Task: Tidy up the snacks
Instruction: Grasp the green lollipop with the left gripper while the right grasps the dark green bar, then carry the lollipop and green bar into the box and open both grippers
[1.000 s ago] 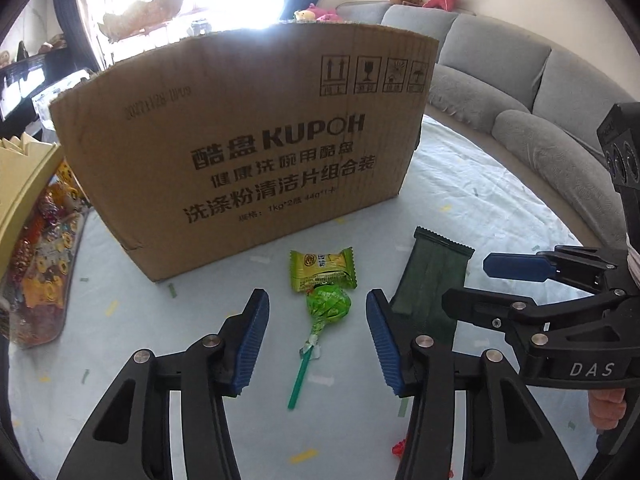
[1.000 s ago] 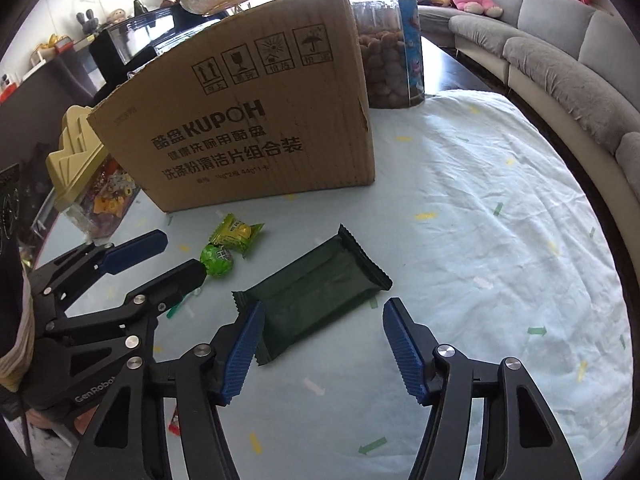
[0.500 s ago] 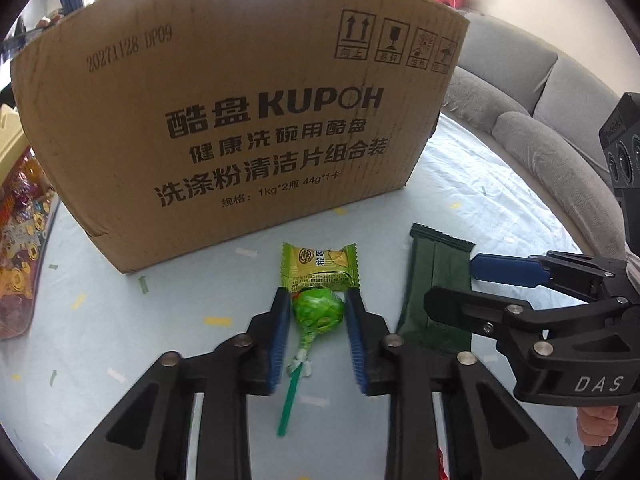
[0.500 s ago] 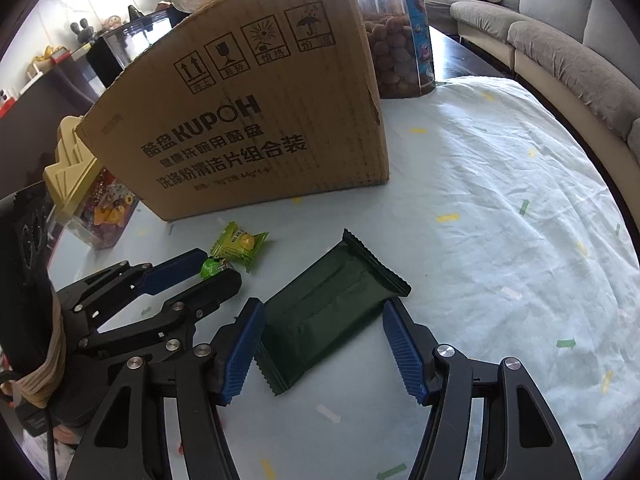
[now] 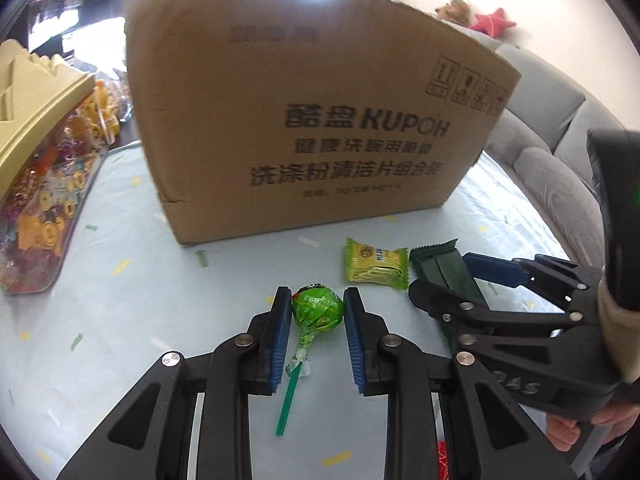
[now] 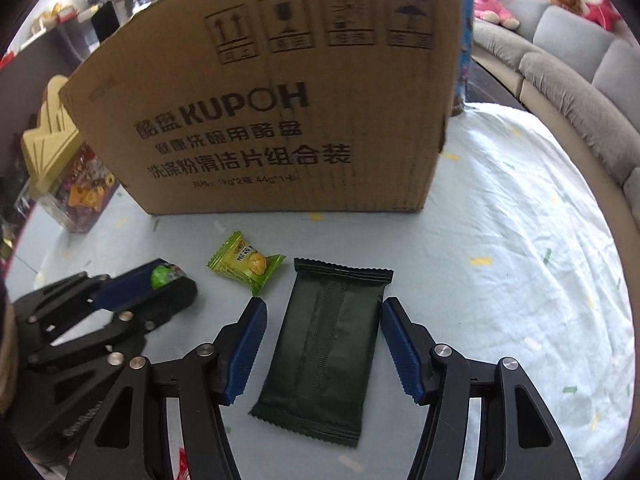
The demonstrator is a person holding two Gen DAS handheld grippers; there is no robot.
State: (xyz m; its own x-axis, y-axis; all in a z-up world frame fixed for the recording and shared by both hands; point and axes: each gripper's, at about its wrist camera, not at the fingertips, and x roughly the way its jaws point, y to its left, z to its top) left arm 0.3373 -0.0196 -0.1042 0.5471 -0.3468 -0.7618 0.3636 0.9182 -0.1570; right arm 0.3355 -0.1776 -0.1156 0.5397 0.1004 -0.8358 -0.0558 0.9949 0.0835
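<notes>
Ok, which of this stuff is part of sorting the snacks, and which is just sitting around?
Part of the job:
green lollipop, in left gripper
dark green packet, between right gripper fingers
yellow-green candy
cardboard box

Just there:
candy jar
sofa
plush toys

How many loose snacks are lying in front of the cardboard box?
3: a green lollipop between the left claw's fingers, a yellow-green candy packet in the middle, a dark green bar between the right claw's fingers. More may be hidden.
</notes>
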